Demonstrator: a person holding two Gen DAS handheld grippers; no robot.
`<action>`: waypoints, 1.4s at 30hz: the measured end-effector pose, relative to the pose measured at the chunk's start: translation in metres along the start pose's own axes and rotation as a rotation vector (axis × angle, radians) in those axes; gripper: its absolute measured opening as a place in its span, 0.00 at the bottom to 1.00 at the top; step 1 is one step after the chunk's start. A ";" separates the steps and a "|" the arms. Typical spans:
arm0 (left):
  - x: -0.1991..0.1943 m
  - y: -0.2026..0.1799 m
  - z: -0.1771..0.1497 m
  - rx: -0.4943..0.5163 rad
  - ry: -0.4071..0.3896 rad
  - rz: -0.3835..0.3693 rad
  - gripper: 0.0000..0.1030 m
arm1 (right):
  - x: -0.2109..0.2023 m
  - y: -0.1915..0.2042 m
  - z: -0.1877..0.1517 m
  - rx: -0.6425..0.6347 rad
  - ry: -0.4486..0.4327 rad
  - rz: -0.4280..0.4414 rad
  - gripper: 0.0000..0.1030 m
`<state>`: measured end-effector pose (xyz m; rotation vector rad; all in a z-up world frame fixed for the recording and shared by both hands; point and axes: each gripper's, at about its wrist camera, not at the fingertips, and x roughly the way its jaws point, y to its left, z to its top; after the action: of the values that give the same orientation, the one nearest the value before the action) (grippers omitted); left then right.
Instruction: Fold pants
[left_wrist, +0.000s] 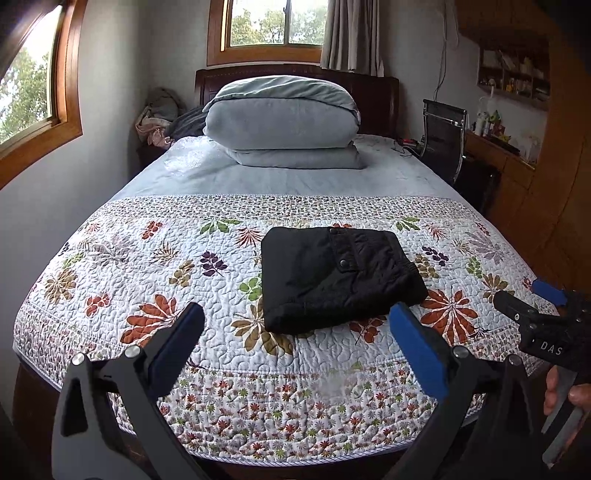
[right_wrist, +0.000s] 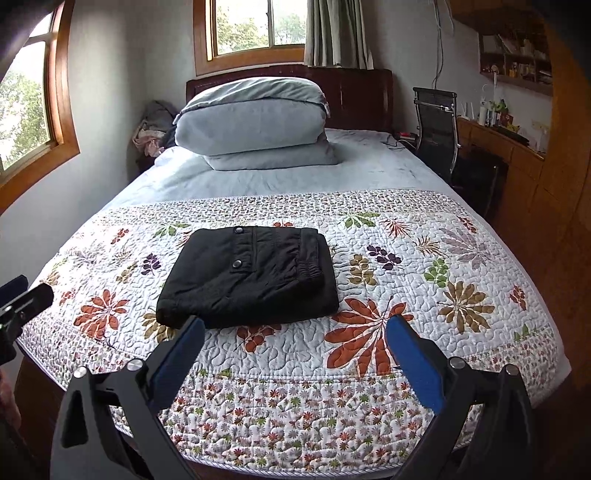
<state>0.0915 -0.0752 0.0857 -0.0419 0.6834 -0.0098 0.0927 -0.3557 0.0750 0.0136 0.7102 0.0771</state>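
The black pants (left_wrist: 338, 275) lie folded into a compact rectangle on the floral quilt (left_wrist: 147, 266), snaps and elastic waistband facing up. They also show in the right wrist view (right_wrist: 251, 275). My left gripper (left_wrist: 295, 325) is open and empty, held back over the foot of the bed, just short of the pants' near edge. My right gripper (right_wrist: 293, 332) is open and empty too, just short of the pants' near right corner. The right gripper also shows at the right edge of the left wrist view (left_wrist: 532, 295). The left gripper shows at the left edge of the right wrist view (right_wrist: 22, 295).
Two stacked grey pillows (left_wrist: 280, 122) sit at the head of the bed against a dark headboard. A black chair (left_wrist: 443, 136) and a wooden desk (left_wrist: 502, 147) with clutter stand to the right. A pile of clothes (left_wrist: 159, 118) lies at the far left corner.
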 end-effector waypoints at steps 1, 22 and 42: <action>-0.001 0.000 0.000 0.000 -0.003 0.002 0.97 | 0.000 0.001 -0.001 -0.005 -0.001 0.000 0.97; 0.010 0.002 -0.018 0.007 0.033 0.008 0.97 | -0.005 0.000 -0.008 -0.005 0.003 -0.013 0.97; 0.021 0.003 -0.027 -0.012 0.058 0.013 0.97 | -0.001 -0.002 -0.018 -0.011 0.024 -0.021 0.97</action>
<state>0.0913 -0.0734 0.0513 -0.0486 0.7419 0.0054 0.0800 -0.3579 0.0617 -0.0055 0.7339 0.0615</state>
